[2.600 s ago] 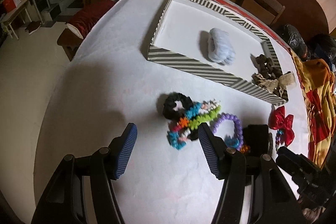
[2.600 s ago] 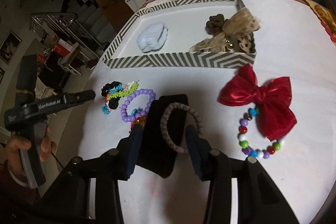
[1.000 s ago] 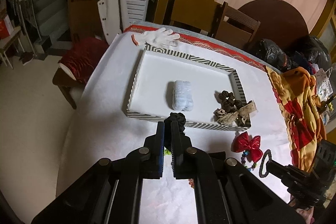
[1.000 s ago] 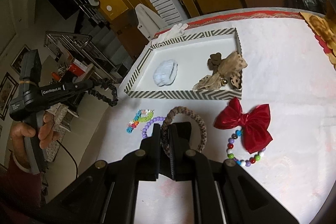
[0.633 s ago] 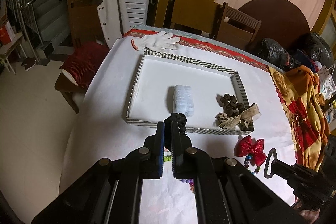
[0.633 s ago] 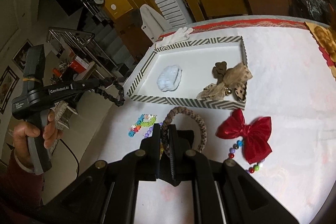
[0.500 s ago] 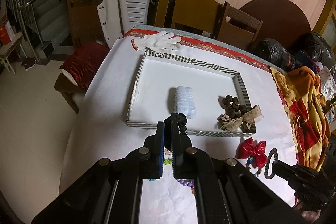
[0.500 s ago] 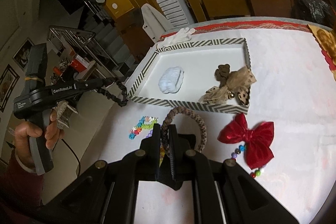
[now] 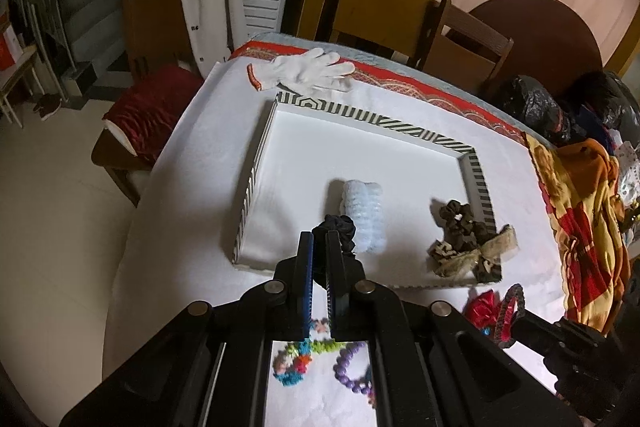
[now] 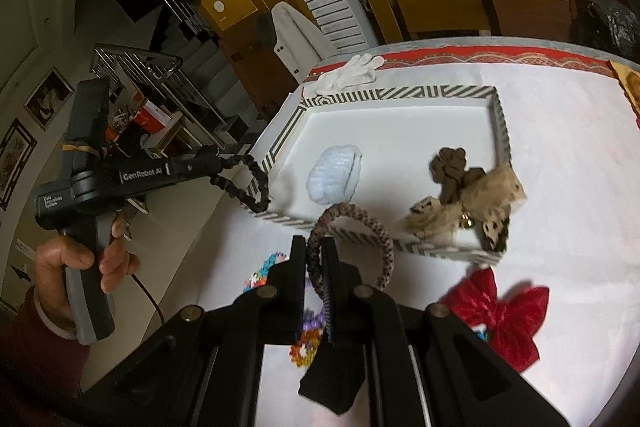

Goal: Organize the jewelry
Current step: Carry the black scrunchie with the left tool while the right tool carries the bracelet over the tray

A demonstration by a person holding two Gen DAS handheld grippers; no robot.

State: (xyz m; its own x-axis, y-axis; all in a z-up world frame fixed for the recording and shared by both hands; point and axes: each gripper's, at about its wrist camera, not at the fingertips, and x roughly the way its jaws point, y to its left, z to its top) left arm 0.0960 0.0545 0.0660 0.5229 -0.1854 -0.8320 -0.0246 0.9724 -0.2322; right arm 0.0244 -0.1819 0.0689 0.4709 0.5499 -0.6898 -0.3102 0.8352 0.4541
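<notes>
Inside the striped rectangular tray (image 9: 478, 174) lie one pale-blue fluffy scrunchie (image 9: 363, 215), one brown scrunchie (image 9: 460, 221), one beige bow (image 9: 476, 253). Left gripper (image 9: 319, 241) jaws pinch one black scrunchie (image 9: 340, 229); right gripper (image 10: 315, 247) jaws clamp one braided brown bracelet (image 10: 356, 227).

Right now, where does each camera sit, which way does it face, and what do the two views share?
Left wrist: on the left gripper, angled down at the striped tray; its fingers pinch a black scrunchie.
Right wrist: on the right gripper, holding a braided band; the person's left hand shows.
Shared: tray, pale blue scrunchie, white glove.
</notes>
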